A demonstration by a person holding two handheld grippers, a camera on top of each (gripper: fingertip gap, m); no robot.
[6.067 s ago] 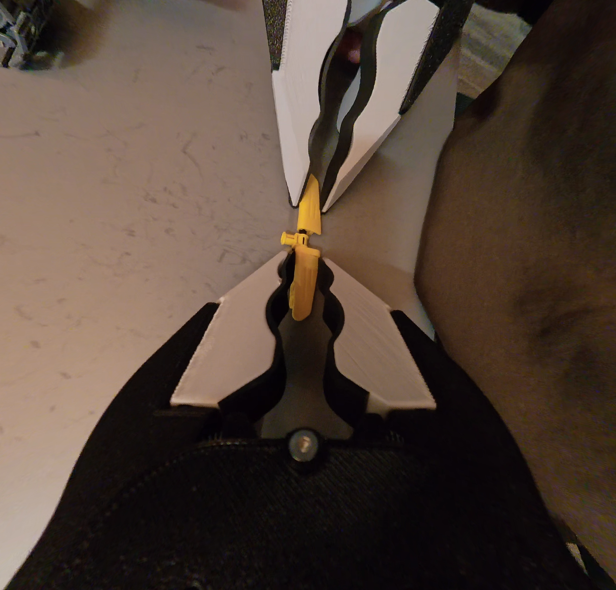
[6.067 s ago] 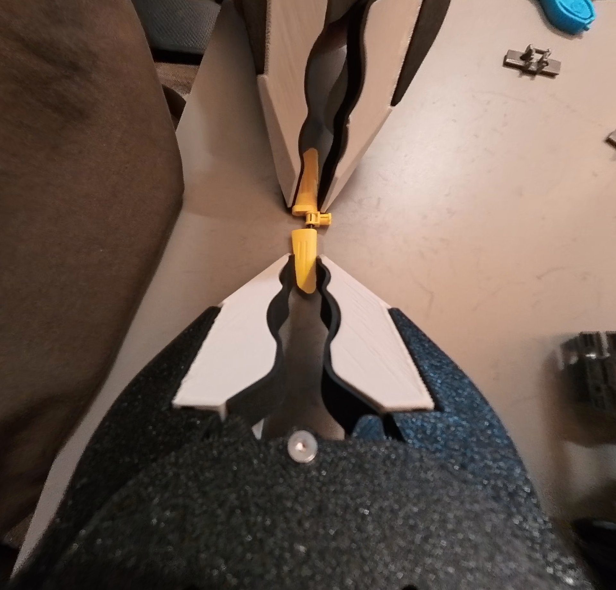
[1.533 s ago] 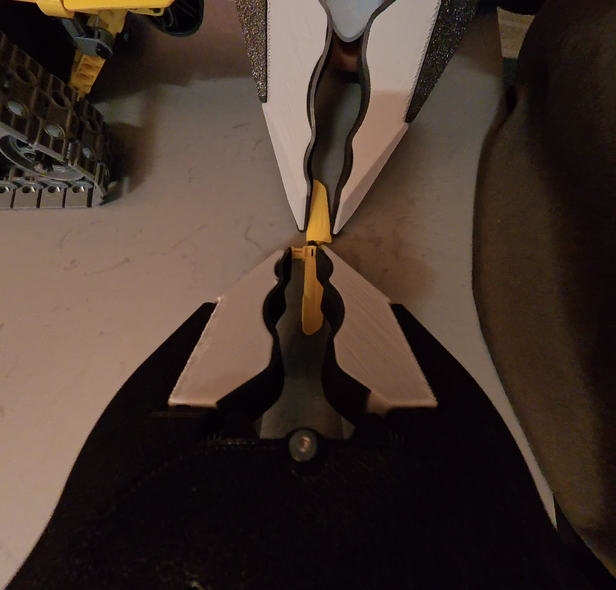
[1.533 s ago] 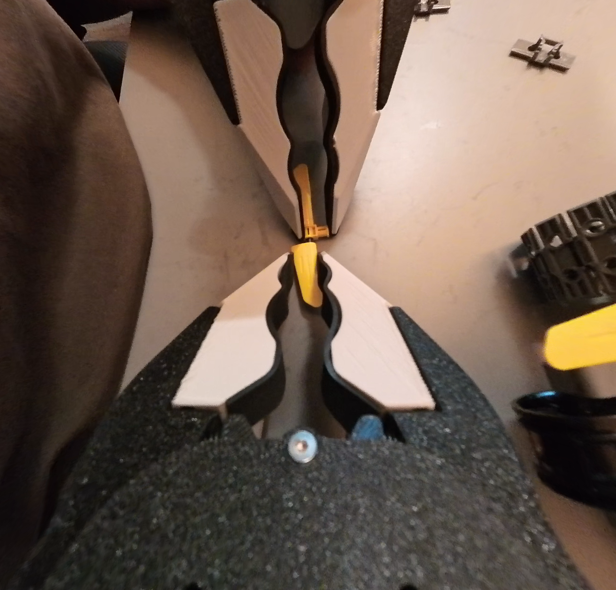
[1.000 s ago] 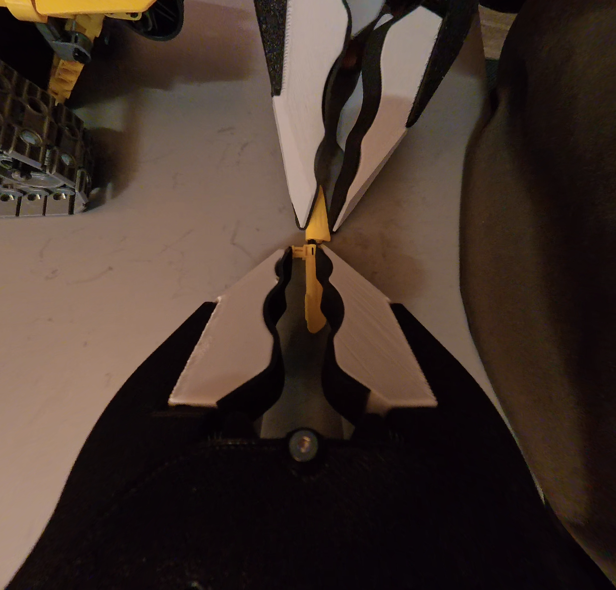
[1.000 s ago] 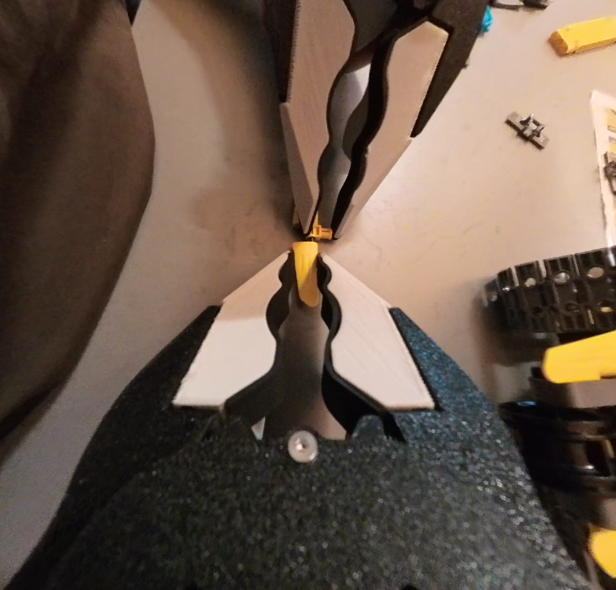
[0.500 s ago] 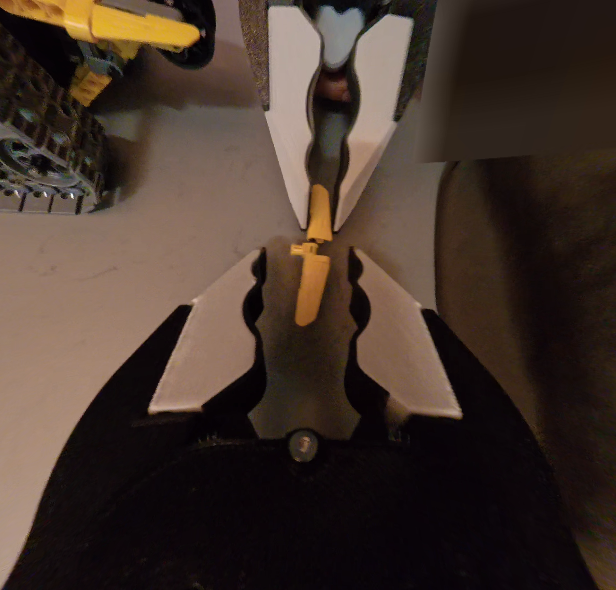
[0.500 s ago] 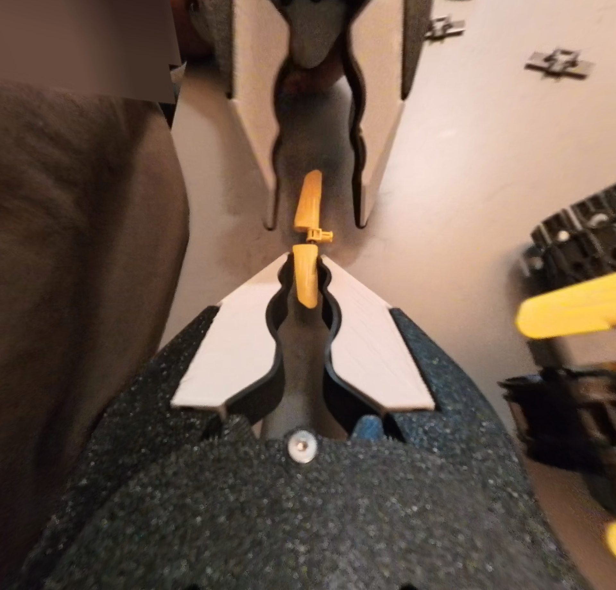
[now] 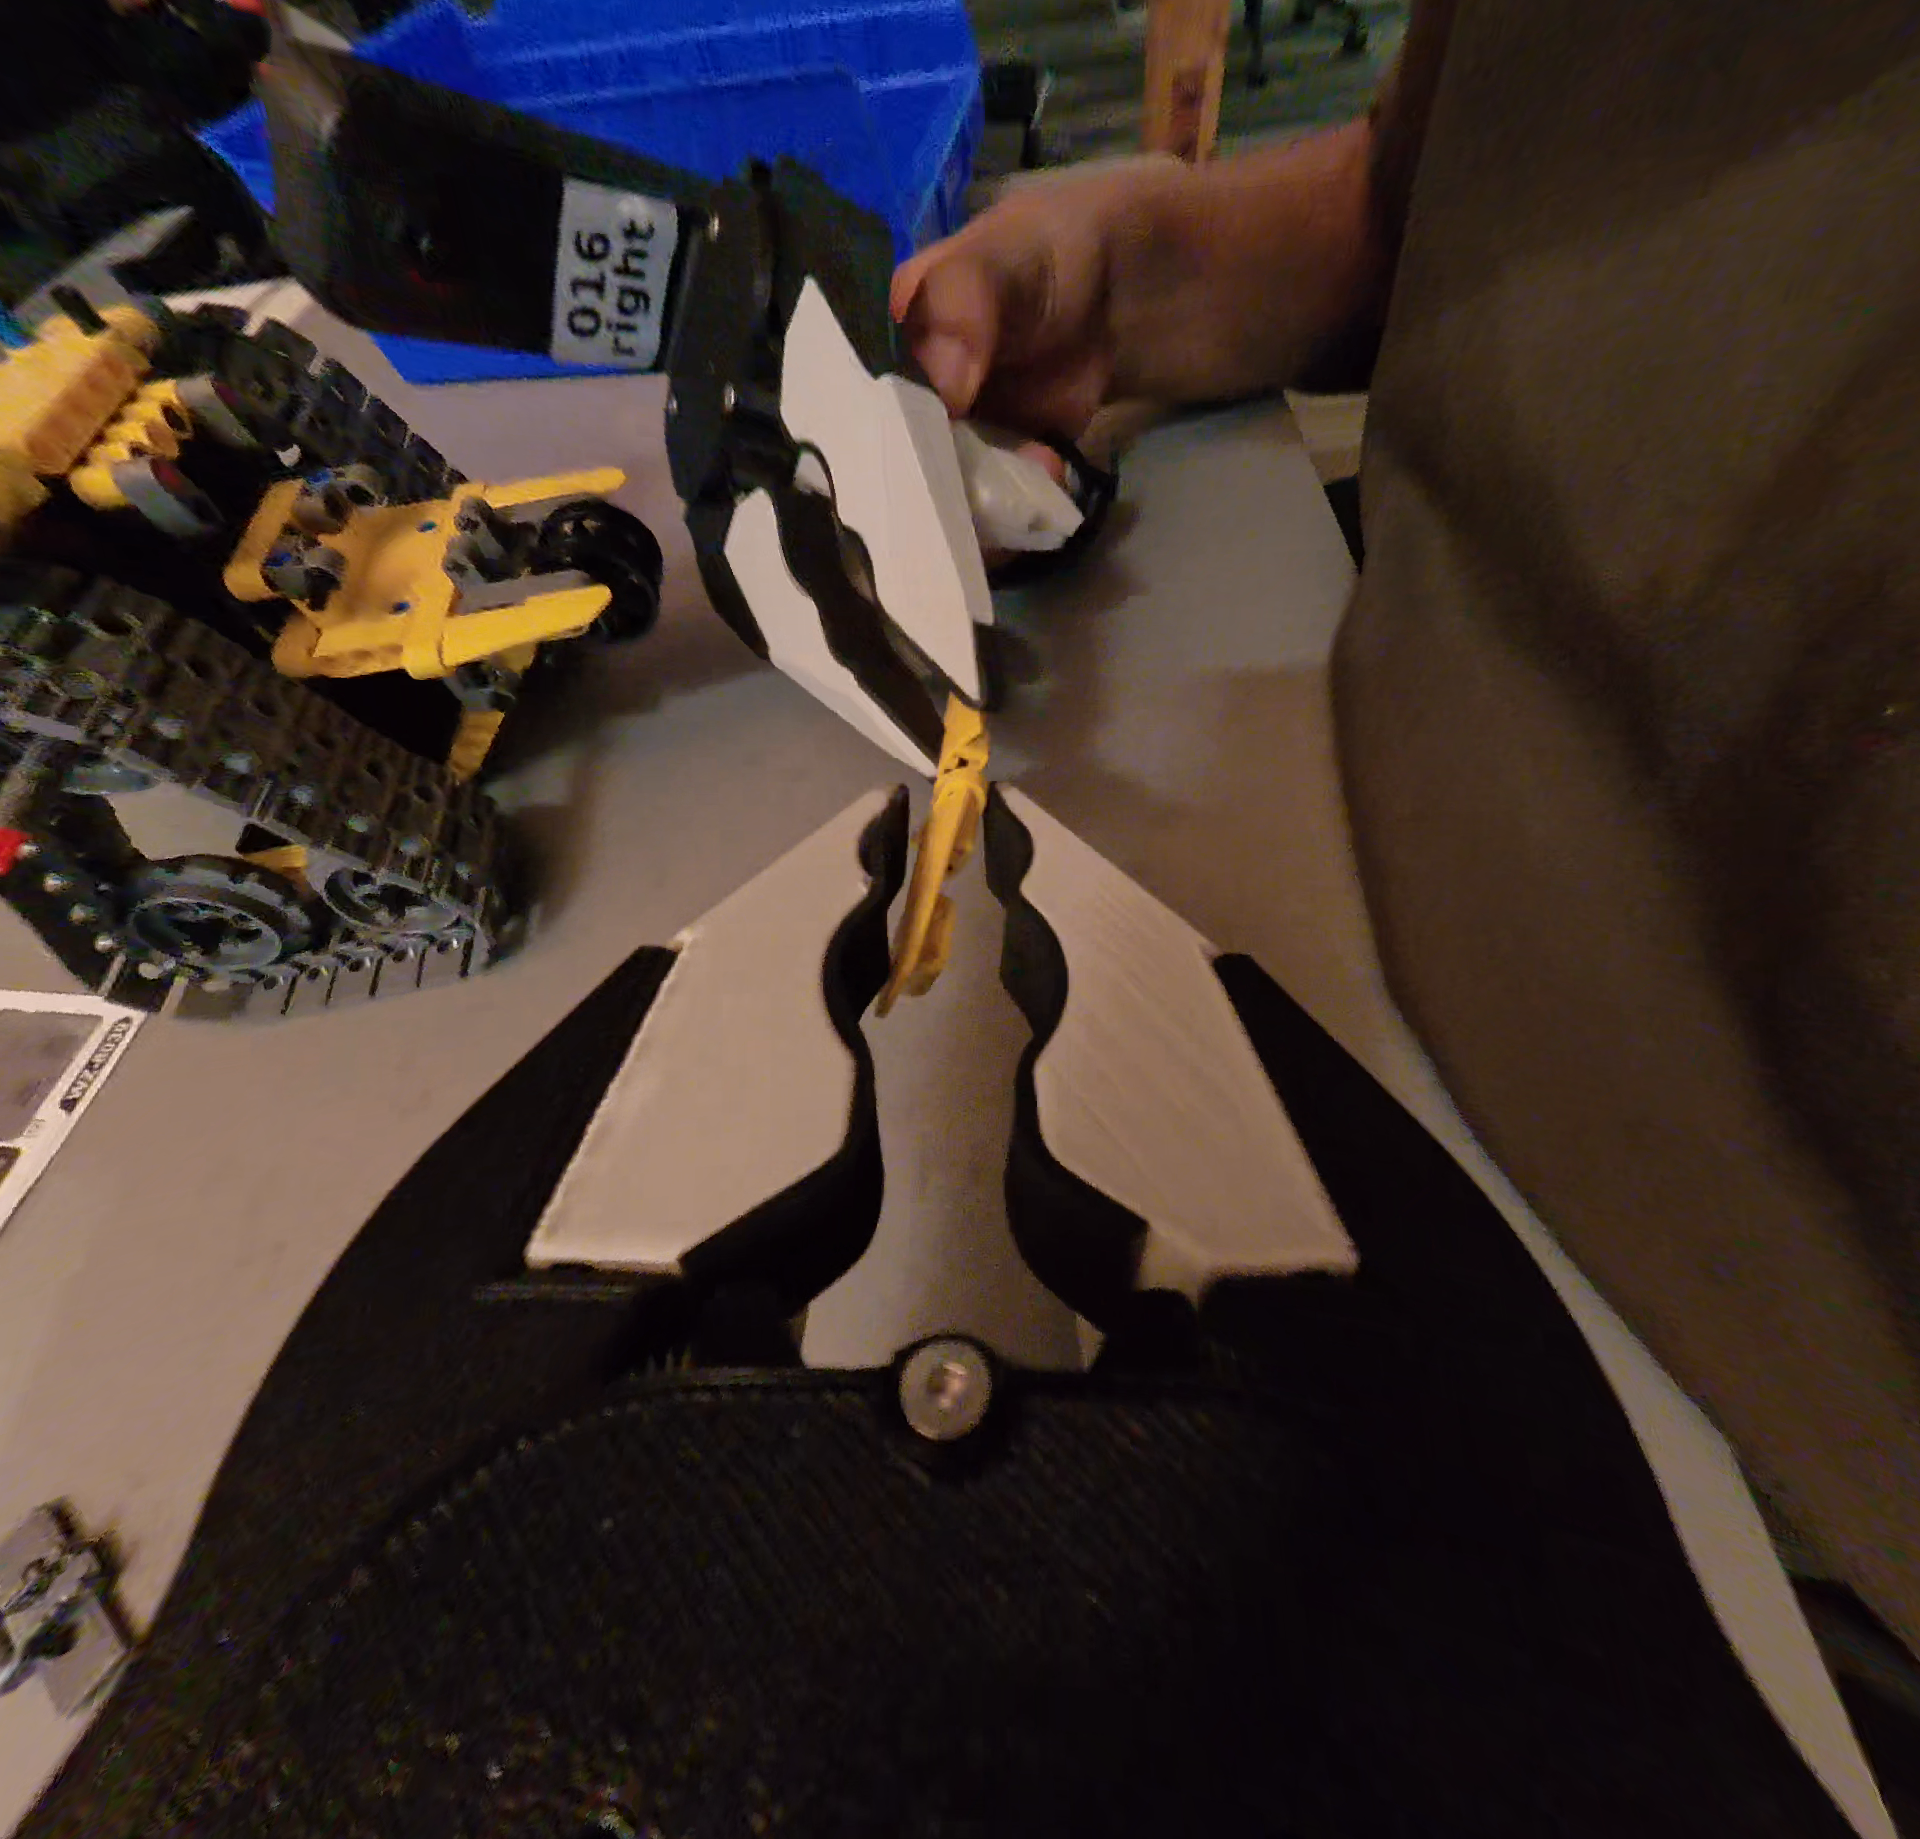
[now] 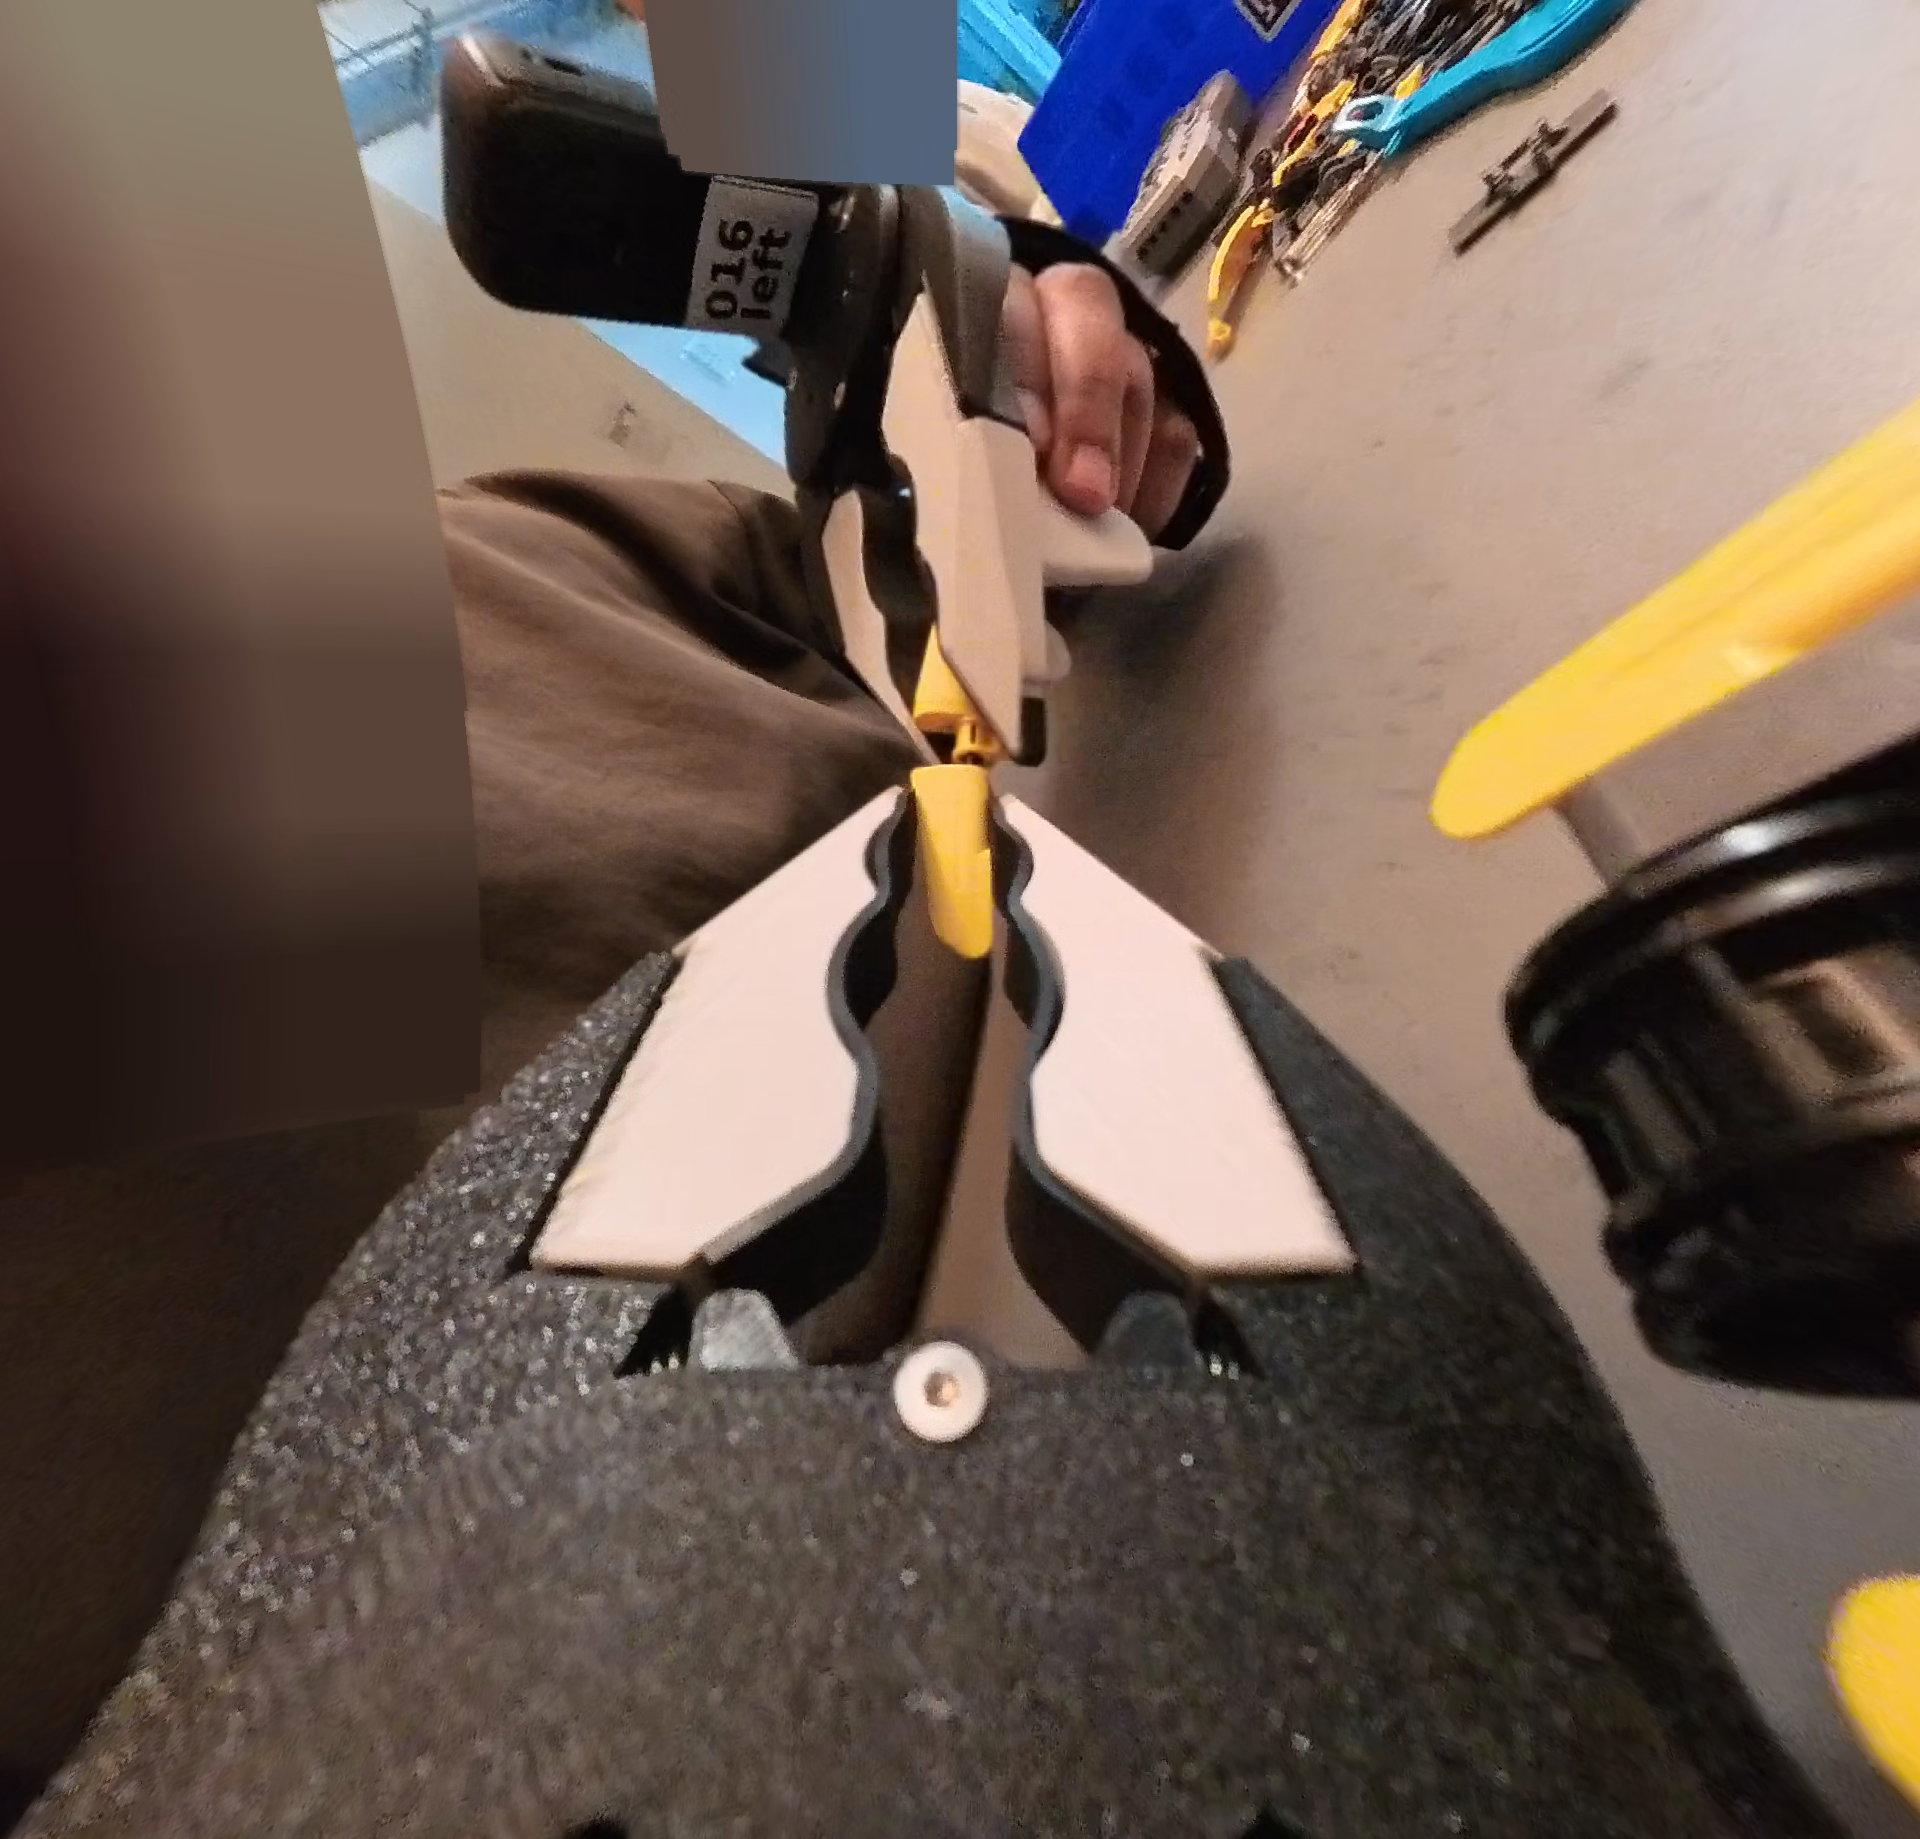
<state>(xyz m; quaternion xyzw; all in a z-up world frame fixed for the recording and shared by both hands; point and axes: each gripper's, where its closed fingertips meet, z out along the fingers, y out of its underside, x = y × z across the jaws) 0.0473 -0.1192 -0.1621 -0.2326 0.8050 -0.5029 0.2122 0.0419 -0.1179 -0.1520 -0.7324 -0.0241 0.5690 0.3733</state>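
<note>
Left wrist view shows a yellow and black toy with tracks on the grey worktop, well apart from both grippers. In the middle, the left hand-held gripper is squeezed narrow, pinching a long yellow piece near its tips. The right hand-held gripper reaches in from above, tightly pinching a short yellow piece. The two pieces touch end to end, right between both sets of tips. Each is probably held by its back end so the front ends stay free to meet.
</note>
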